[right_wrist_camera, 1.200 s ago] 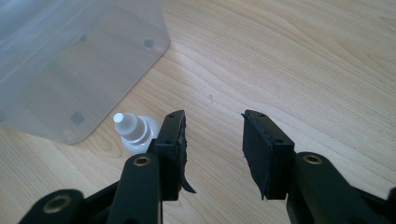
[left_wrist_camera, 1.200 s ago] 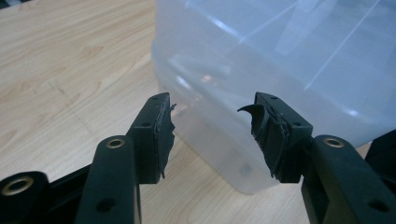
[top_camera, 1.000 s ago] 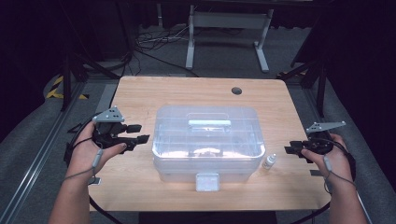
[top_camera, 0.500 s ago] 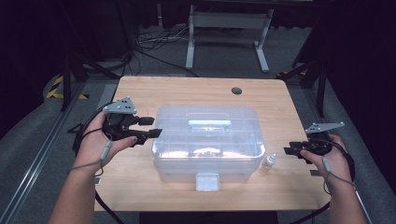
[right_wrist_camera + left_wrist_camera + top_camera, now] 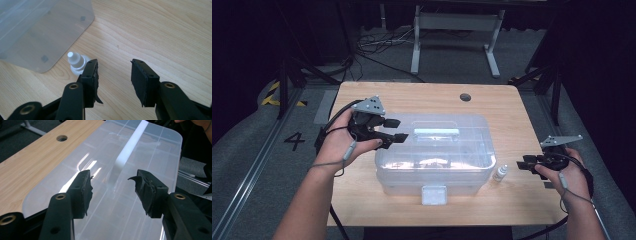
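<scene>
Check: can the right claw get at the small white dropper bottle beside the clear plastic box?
Probably yes. The right claw is open, and bare table lies between it and the small white dropper bottle.

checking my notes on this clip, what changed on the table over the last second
The left tool moved in from beside the clear plastic box and now hovers over the left end of its lid, its jaws having just opened a little further with nothing between them. Nothing was grasped or released. The right tool stayed at the table's right edge, open, and the small white bottle and box kept their places.
</scene>
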Motion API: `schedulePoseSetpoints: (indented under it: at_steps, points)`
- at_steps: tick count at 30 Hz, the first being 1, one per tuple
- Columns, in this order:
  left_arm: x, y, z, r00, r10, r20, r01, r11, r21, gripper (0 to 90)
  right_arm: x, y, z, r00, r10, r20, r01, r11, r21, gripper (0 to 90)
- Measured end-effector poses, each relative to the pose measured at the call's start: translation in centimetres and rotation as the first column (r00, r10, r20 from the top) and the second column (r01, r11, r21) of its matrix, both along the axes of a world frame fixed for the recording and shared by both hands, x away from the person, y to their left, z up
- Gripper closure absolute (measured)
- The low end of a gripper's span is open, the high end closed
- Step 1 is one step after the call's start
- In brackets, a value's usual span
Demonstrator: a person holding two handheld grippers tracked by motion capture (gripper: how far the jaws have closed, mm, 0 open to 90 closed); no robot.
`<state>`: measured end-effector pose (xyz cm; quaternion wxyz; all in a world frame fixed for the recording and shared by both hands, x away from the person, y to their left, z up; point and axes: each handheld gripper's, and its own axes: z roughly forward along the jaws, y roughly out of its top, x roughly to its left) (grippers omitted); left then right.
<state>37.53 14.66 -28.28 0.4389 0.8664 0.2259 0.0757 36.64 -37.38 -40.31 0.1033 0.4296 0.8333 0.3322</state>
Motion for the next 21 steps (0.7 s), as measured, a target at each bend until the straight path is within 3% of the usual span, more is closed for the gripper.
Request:
schedulePoseSetpoints:
  at_steps: [21]
  points:
    - [2.3,-4.1,-2.0,0.9977,-0.067,-0.01,0.068,0.9965,0.048,46.7,-0.7,-0.5,-0.1,0.9999,-0.012,0.006,0.012,1.0,0.004,56.9]
